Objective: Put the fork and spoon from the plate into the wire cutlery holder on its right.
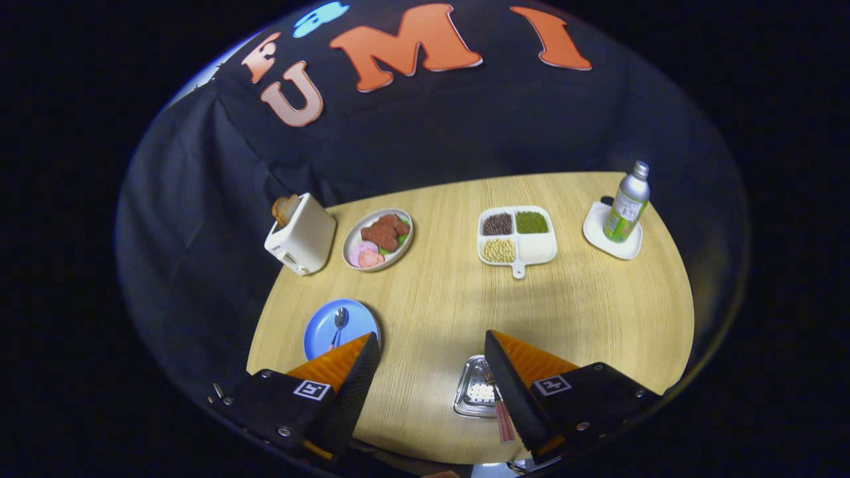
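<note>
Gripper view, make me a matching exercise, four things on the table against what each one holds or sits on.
Things:
1. spoon
2. bottle
3. toaster
4. divided tray

Descriptions:
A. stands on a white coaster
B. holds three kinds of beans or grains
C. lies on the blue plate
D. has bread in its slot

Pairs: 1-C, 2-A, 3-D, 4-B. The tool hovers open, gripping nothing.

Staged dining booth, black cloth wall hanging behind a wooden table, toaster and food plates sitting out
</note>
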Demonstrator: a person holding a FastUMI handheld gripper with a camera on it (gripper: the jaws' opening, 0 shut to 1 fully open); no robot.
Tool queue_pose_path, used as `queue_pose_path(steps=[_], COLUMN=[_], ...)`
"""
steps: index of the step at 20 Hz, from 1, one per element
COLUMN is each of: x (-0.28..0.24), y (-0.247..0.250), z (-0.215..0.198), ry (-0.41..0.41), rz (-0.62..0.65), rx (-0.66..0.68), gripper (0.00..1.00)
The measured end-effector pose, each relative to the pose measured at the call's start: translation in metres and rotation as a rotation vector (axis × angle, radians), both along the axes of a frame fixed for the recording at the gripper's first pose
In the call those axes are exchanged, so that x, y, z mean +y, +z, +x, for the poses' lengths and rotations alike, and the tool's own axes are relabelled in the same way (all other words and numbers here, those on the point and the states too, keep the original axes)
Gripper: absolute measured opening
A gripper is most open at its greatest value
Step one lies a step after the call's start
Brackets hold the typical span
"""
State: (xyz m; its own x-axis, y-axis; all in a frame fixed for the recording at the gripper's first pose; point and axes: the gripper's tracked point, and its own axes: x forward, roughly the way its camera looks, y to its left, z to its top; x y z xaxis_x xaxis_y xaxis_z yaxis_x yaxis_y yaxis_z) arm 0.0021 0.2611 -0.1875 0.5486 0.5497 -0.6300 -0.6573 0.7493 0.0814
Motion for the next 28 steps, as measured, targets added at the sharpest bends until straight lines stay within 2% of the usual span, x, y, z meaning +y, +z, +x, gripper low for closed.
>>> queue_pose_path(steps=[8,11,15,20,28], x=[0.048,0.056,0.072,0.110,0.167], y=[0.102,0.132,0.165,0.152,0.064], z=[-0.015,-0.022,-0.034,-0.061,-0.093], ry=[0.062,0.053,-0.002,-0.062,-0.080], rz=[0.229,0.255,0.297,0.322,0.186], rx=[-0.406,-0.514,-0.658,-0.648,-0.533], gripper=[0.97,0.97,0.97,0.98,0.98])
